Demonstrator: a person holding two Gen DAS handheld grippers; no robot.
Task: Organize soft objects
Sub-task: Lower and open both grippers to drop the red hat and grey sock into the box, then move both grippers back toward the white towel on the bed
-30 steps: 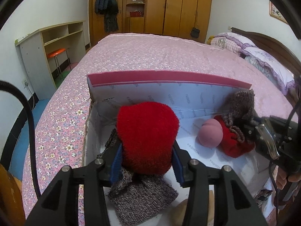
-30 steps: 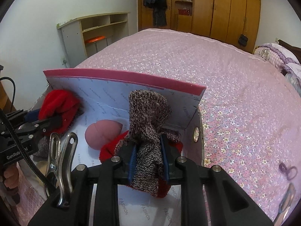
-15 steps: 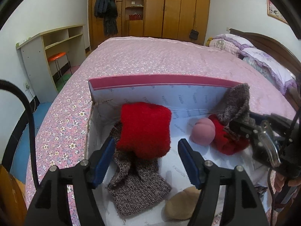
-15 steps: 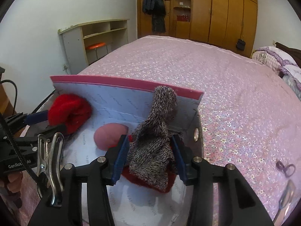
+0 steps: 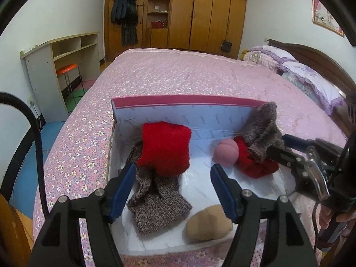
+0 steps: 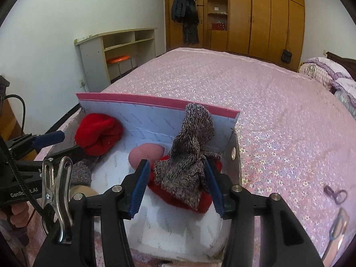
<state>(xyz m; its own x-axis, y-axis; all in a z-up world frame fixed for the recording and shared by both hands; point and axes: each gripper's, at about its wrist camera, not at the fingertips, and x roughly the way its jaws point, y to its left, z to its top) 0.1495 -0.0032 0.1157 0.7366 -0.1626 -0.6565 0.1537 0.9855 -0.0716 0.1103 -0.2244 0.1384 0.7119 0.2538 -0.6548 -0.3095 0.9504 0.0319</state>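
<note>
Left wrist view — two red socks (image 5: 165, 148), two grey (image 5: 155, 198), two balls (image 5: 225, 153).

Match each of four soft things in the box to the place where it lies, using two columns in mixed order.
Things:
1. red hat
2. pink ball
3. tan ball
4. upright grey knit piece

Places:
A. at the near edge of the box
B. on a flat grey knit piece
C. leaning on the back wall, over a red cloth
D. mid-floor, touching the red cloth

Pairs: 1-B, 2-D, 3-A, 4-C
</note>
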